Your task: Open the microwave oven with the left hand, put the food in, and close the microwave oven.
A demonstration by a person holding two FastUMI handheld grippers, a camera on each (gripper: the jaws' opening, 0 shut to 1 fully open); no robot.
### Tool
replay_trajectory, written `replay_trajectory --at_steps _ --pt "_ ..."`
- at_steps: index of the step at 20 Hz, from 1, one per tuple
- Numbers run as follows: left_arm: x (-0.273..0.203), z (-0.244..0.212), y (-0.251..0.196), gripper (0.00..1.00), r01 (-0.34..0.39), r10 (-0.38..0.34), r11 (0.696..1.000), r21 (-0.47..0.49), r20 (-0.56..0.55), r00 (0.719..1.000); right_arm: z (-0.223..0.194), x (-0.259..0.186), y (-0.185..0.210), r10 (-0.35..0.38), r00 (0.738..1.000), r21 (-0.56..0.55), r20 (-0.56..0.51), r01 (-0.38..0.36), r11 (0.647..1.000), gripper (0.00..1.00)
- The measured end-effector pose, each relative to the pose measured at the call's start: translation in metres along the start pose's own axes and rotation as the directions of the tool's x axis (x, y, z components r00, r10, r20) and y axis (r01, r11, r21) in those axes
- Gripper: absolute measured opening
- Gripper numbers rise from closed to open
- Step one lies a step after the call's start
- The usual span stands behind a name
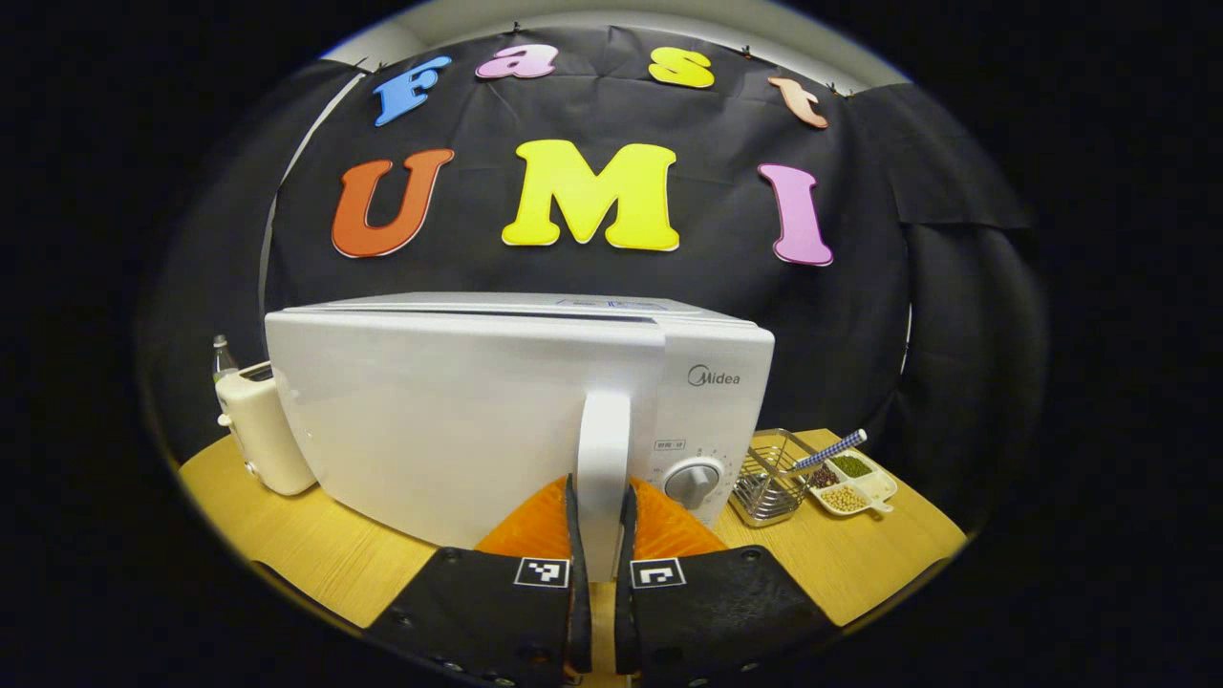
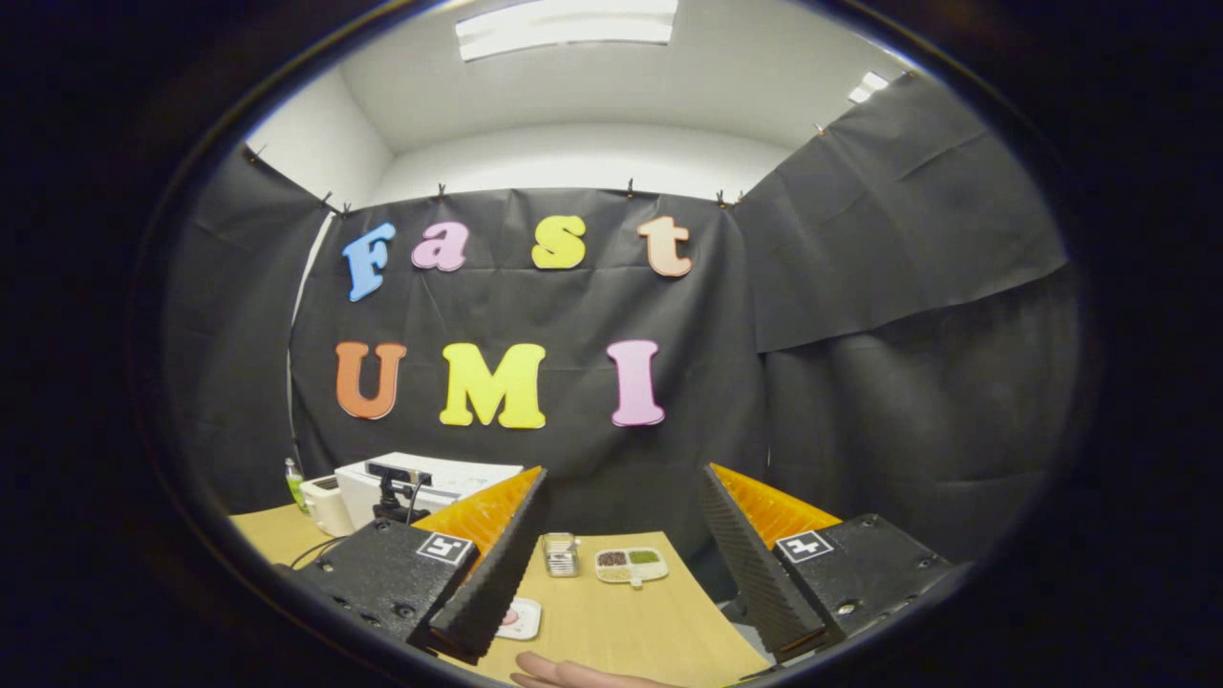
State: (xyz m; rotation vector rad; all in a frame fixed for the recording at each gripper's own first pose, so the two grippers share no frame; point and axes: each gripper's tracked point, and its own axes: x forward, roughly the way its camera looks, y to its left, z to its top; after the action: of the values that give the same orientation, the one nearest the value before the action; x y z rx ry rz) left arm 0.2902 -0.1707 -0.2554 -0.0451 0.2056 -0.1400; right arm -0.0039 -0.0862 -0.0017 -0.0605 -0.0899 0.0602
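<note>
A white microwave (image 1: 707,382) stands on the wooden table (image 1: 306,545). Its door (image 1: 439,420) looks a little ajar, with the handle side standing out from the control panel. My left gripper (image 1: 602,545) is shut on the vertical white door handle (image 1: 604,440), one finger on each side. In the right gripper view, my right gripper (image 2: 621,573) is wide open and holds nothing above the table's near side. A small white plate with pink food (image 2: 521,618) lies just beyond its left finger. The microwave (image 2: 459,475) sits far left there, with the left gripper (image 2: 392,487) in front of it.
A cream toaster (image 1: 263,430) and a small bottle (image 1: 222,355) stand left of the microwave. To its right are a wire basket (image 1: 769,478), a checked-handle spoon (image 1: 831,449) and a sectioned dish of beans (image 1: 855,483). A hand (image 2: 573,674) rests at the table's near edge.
</note>
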Motion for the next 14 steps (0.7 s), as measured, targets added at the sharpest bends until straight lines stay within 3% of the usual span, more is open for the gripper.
replay_trajectory --at_steps 3,4,5,11,14 --pt "-0.031 -0.004 0.007 0.09 0.072 -0.073 0.997 0.031 0.012 0.997 -0.009 -0.003 0.005 0.001 1.0 -0.007 -0.018 -0.002 1.0 1.0" --pt "-0.041 -0.007 0.009 0.0 0.102 -0.102 0.994 0.025 0.012 0.995 -0.012 -0.004 0.009 0.005 1.0 -0.006 -0.026 -0.005 1.0 1.0" --pt "-0.052 -0.009 0.014 0.14 0.125 -0.125 0.992 0.015 0.014 0.992 -0.014 -0.007 0.014 0.012 0.999 0.0 -0.034 -0.012 1.0 1.0" --pt "-0.109 -0.02 0.043 0.14 0.159 -0.16 0.986 0.054 0.016 0.987 -0.016 -0.015 0.047 0.06 0.997 0.013 -0.051 -0.06 0.998 1.0" --pt "-0.136 -0.025 0.065 0.14 0.16 -0.16 0.987 0.018 -0.002 0.987 -0.018 -0.02 0.064 0.086 0.995 0.006 -0.055 -0.085 0.996 1.0"
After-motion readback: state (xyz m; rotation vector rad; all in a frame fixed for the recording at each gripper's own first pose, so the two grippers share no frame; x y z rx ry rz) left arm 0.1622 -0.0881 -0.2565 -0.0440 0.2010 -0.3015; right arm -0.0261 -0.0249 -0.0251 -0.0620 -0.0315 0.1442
